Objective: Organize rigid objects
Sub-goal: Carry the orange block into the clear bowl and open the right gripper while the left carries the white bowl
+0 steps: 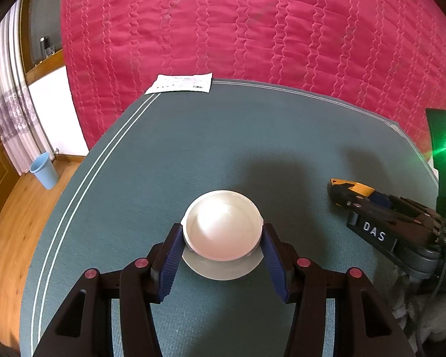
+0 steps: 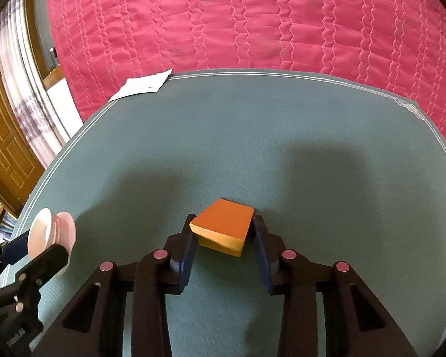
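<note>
A white bowl (image 1: 223, 223) sits between the blue pads of my left gripper (image 1: 222, 232), which press on its two sides. A paler disc (image 1: 223, 272) shows just under the bowl, above the green mat (image 1: 193, 148). The right wrist view shows the same gripper (image 2: 35, 247) and bowl (image 2: 41, 232) at the far left. My right gripper (image 2: 224, 223) is shut on an orange block (image 2: 223, 226), with a pad against each side. In the left wrist view the right gripper (image 1: 342, 192) lies to the right with the block (image 1: 358, 187) at its tip. Whether either object is lifted off the mat I cannot tell.
The green mat (image 2: 252, 136) lies on a pink quilted bedspread (image 1: 252, 29). A white printed sheet (image 1: 181, 83) rests at the mat's far left corner. Left of the bed are a wooden floor, a blue bin (image 1: 44, 171), a curtain and a wooden door (image 2: 3, 136).
</note>
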`<state>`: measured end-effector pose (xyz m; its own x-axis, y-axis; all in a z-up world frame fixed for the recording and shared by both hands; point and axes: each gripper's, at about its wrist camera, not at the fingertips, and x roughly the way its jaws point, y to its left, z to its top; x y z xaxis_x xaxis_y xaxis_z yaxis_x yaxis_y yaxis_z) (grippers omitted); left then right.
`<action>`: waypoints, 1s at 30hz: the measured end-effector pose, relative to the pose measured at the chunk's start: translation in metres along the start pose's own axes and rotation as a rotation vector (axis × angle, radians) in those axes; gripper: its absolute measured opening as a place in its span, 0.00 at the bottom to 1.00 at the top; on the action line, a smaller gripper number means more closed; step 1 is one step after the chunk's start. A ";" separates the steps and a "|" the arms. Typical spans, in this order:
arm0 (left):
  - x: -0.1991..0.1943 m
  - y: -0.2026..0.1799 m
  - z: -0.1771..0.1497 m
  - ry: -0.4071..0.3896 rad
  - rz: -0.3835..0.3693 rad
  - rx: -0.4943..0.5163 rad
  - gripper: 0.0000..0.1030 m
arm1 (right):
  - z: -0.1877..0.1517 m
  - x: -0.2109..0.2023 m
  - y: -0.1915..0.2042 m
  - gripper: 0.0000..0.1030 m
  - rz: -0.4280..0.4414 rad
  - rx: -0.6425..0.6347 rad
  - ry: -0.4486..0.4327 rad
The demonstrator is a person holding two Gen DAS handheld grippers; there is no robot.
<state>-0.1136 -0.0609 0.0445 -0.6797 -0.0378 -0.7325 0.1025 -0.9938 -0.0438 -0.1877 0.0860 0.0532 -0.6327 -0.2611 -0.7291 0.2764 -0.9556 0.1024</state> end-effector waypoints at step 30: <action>-0.005 -0.027 -0.013 -0.013 -0.026 0.078 0.53 | -0.083 -0.108 -0.041 0.33 0.104 0.008 -0.072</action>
<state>-0.1037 -0.0324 0.0406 -0.6905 -0.0128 -0.7232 0.0281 -0.9996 -0.0091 -0.0704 0.1648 0.0719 -0.6513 -0.3673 -0.6640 0.3373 -0.9240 0.1803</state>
